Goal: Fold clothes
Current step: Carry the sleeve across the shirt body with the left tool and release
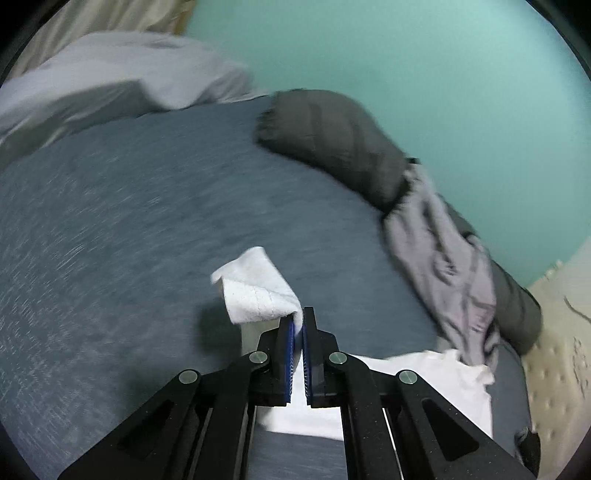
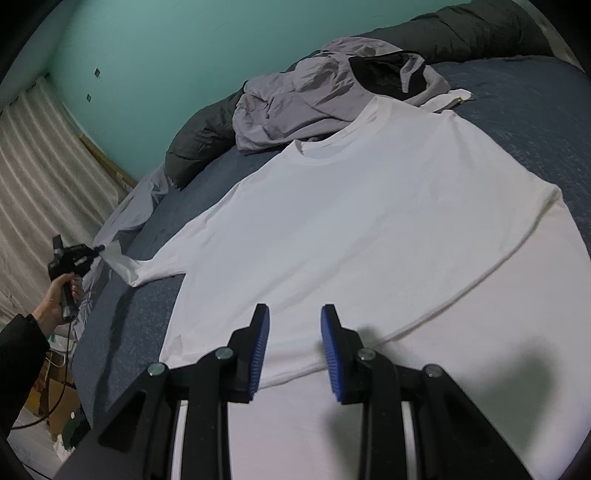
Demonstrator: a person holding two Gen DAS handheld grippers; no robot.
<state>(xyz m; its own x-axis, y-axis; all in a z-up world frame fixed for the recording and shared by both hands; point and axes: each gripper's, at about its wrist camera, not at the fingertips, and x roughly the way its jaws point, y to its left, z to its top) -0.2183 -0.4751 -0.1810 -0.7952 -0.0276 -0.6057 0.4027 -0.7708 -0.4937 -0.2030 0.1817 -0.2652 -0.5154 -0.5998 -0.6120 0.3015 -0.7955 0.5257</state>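
1. While the white T-shirt (image 2: 369, 221) lies spread front-up on the blue bed (image 2: 517, 110), nothing of it is folded over yet, so I judge the task to be at its very start for this garment.
2. Taking the shirt as the landmark: its collar points toward the heap of grey clothing (image 2: 314, 99), which lies just beyond the neckline and touches it; behind that heap a dark rolled quilt (image 2: 461, 33) runs along the teal wall.
3. Off the shirt's left sleeve, the left gripper (image 1: 298, 319) has its fingers pressed together on the sleeve's end (image 1: 255, 284). The cloth stands up off the bed in a small peak, and the right wrist view shows the same sleeve pulled out and raised from the shirt's body toward the person's hand (image 2: 59, 295).
4. Near the shirt's hem, the right gripper (image 2: 295, 317) hovers over the lower body of the shirt with its fingers spread apart. No cloth sits between them, and I cannot tell whether they touch the fabric beneath.
5. Done so far, as far as can be seen: the shirt is laid flat and mostly smooth, with one long crease running across its lower half.
6. Left to do, by my judgement: bring the raised sleeve in over the chest, do likewise on the other side, then fold the body up from the hem.
7. Beyond the shirt's collar the grey heap is unfolded, and looks to be waiting its turn.
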